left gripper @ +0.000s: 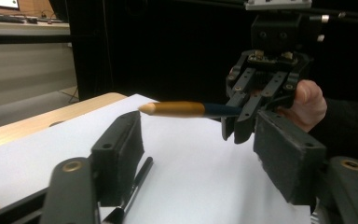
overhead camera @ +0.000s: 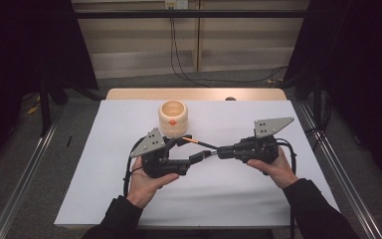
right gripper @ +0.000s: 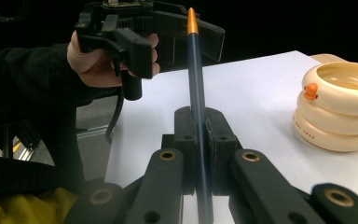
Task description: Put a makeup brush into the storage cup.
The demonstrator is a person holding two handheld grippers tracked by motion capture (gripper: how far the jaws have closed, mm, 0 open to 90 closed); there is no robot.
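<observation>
The pen (right gripper: 196, 88) had a smooth, dark blue barrel with a slight sheen and an orange end (left gripper: 175, 108) of satin, metallic look. The right gripper (right gripper: 199, 135) and the left gripper (left gripper: 200, 154) were of matt black plastic with brass-coloured pivot rivets, and their pads (left gripper: 286, 156) looked like dull, faintly grainy rubber. A grey plate (overhead camera: 272, 125) at two o'clock from the pen seemed brushed metal. The cream ringed holder (overhead camera: 172, 117), at eleven o'clock, looked glossy and smooth, like glazed ceramic or plastic. The counter (overhead camera: 194, 94) showed pale wood at its far edge under a matt white sheet (overhead camera: 238, 189), perhaps paper. The sleeves (overhead camera: 314, 209) were dark matt cloth.
</observation>
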